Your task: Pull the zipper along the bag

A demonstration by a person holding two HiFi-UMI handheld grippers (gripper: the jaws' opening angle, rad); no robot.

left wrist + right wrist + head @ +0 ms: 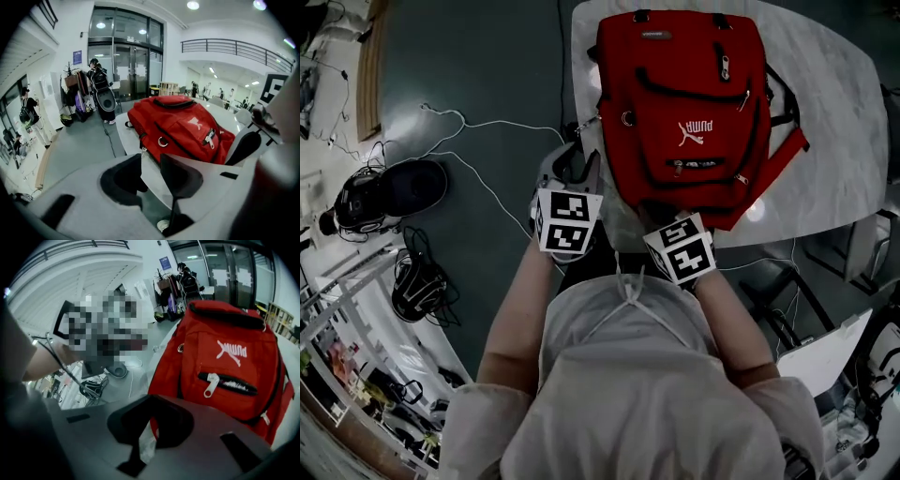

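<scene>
Ideally, left gripper, jaws parted, pinches the zipper pull squarely while right gripper, jaws clenched empty, braces the bag.

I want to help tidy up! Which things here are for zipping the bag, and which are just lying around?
For the job:
red backpack, zipper pull, left tool, right tool.

Just lying about:
white cable on the floor, black bag on the floor, coiled black cords.
</scene>
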